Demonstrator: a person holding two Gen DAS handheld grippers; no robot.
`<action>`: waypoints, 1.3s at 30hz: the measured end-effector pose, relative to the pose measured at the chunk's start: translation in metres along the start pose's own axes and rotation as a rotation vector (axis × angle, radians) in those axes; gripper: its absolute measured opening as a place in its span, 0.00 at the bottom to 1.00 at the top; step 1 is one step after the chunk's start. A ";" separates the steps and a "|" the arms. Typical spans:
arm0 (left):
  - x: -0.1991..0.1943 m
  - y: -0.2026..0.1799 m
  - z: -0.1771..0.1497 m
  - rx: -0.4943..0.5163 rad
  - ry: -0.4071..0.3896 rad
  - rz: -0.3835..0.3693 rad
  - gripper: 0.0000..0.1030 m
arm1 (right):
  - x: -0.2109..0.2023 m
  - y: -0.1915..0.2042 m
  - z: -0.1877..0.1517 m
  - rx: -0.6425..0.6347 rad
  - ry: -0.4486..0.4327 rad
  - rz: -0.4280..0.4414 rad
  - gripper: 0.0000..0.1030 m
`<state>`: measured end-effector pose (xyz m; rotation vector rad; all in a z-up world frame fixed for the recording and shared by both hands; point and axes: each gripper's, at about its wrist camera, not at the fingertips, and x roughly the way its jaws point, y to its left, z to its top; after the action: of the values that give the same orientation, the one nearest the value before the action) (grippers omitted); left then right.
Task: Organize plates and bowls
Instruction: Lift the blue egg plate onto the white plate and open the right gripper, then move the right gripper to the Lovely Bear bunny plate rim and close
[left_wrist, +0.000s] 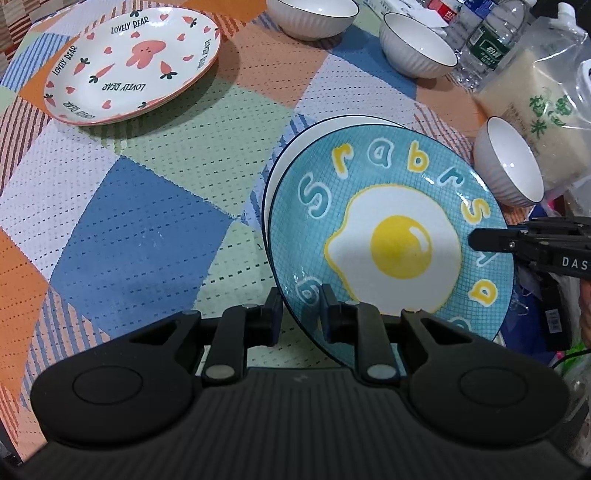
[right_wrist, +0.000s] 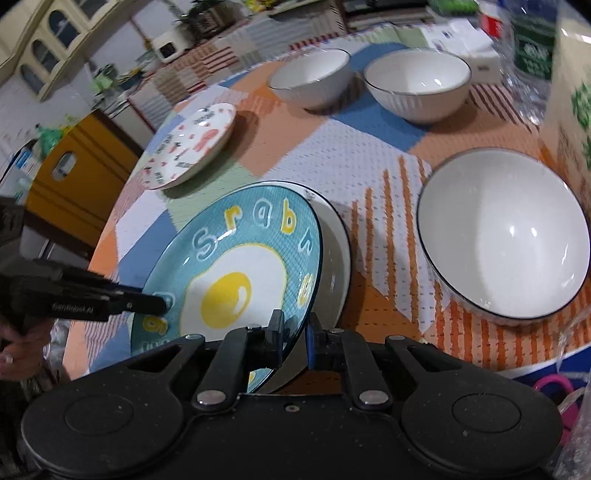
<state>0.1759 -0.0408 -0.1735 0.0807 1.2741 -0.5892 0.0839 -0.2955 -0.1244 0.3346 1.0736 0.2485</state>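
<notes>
A blue plate with a fried-egg picture is held tilted over a white plate lying on the table. My left gripper is shut on the blue plate's near rim. My right gripper is shut on its opposite rim and shows in the left wrist view. My left gripper shows in the right wrist view. A pink rabbit plate lies at the far left. Three white bowls stand around: two at the back and one near the right.
A checked mat covers the round table. Water bottles and a bag of rice stand at the back right, close to the near bowl. A yellow chair stands beyond the table's left edge.
</notes>
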 end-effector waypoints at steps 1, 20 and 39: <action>0.000 0.000 0.000 0.003 0.001 0.005 0.18 | 0.001 -0.001 0.000 0.007 -0.002 -0.004 0.15; -0.051 -0.007 -0.019 -0.009 -0.088 0.022 0.19 | 0.005 0.051 -0.011 -0.284 -0.025 -0.314 0.34; -0.156 -0.015 -0.041 0.079 -0.224 0.118 0.29 | -0.086 0.137 0.000 -0.449 -0.159 -0.121 0.55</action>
<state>0.1070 0.0190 -0.0401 0.1506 1.0222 -0.5307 0.0398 -0.2004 -0.0014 -0.1120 0.8493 0.3398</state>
